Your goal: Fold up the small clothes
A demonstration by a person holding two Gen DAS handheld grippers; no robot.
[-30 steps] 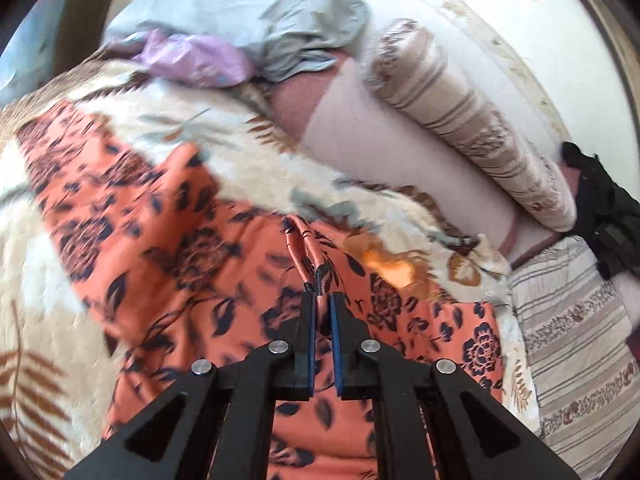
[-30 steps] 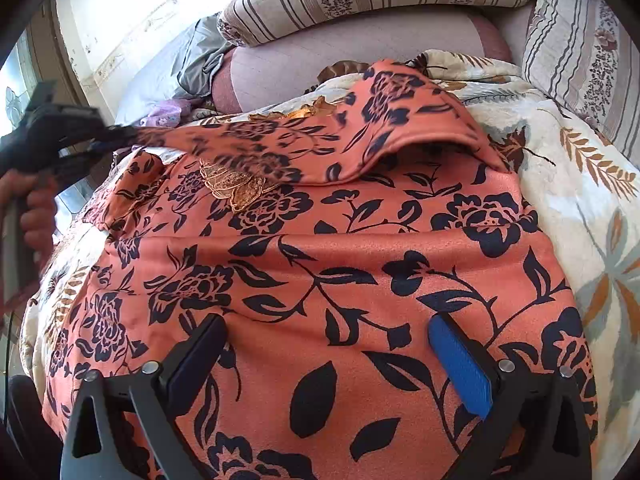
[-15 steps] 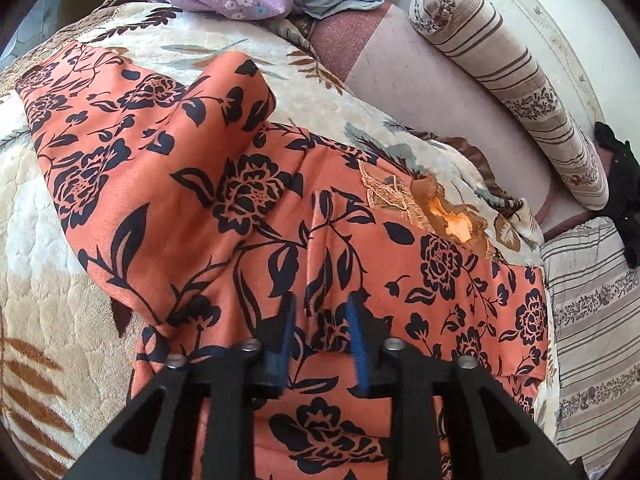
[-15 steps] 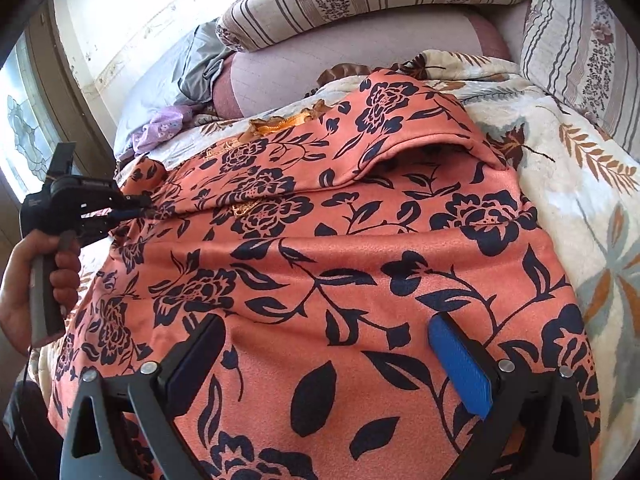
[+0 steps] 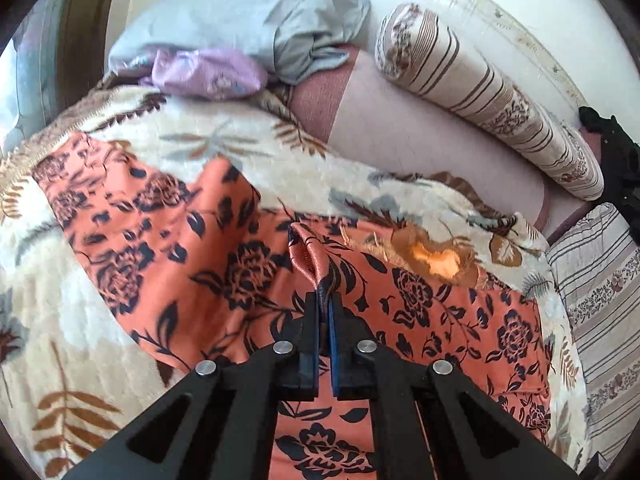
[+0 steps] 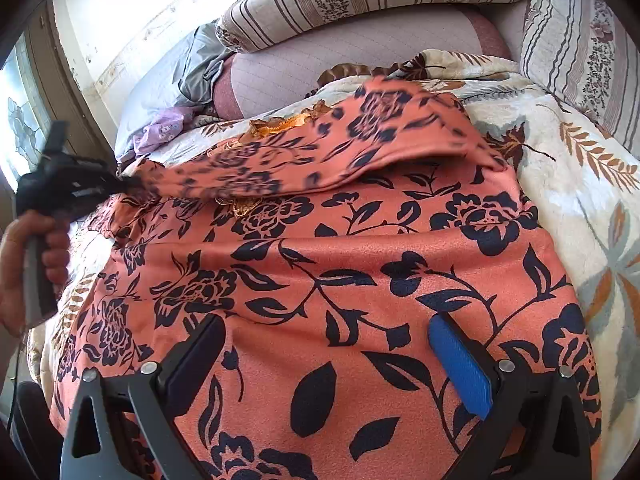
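Observation:
An orange garment with dark blue flowers (image 6: 340, 280) lies spread on the bed; it also fills the lower part of the left wrist view (image 5: 240, 264). My left gripper (image 5: 325, 300) is shut on a bunched fold of the garment's upper part and holds it lifted; from the right wrist view the same gripper (image 6: 116, 184) pulls a stretched band of fabric (image 6: 320, 152) toward the left. My right gripper (image 6: 326, 344) is open, its fingers resting wide apart over the garment's lower part, holding nothing.
A cream leaf-print blanket (image 5: 80, 320) covers the bed (image 6: 580, 184). A striped bolster (image 5: 500, 100) and a pink cushion (image 6: 340, 76) lie along the wall. Grey and lilac clothes (image 5: 208, 72) are piled at the far corner. A striped pillow (image 6: 580, 48) stands right.
Half a second ago my left gripper was slightly open with the fabric lying flat. Now it is shut on a fold again and has lifted it, stretching the upper part leftward. The right gripper has not moved.

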